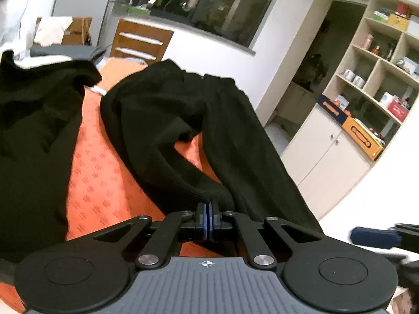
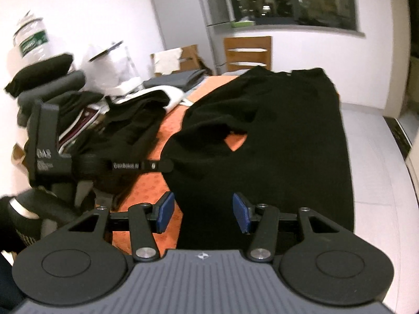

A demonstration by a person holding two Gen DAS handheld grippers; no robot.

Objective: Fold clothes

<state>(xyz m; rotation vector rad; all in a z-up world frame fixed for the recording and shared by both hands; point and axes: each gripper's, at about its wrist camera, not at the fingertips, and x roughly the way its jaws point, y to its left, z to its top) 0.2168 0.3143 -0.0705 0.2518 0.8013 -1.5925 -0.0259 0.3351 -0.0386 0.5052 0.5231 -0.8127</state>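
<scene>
On the orange table: black trousers ran lengthwise away from me.
Left gripper: clamped on a leg hem.
Right gripper: half open, empty, over trousers.

Trousers on table — second garment left

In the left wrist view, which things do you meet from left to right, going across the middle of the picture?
Crumpled black garment → orange cloth → black trousers → white cupboard doors → orange box.
</scene>
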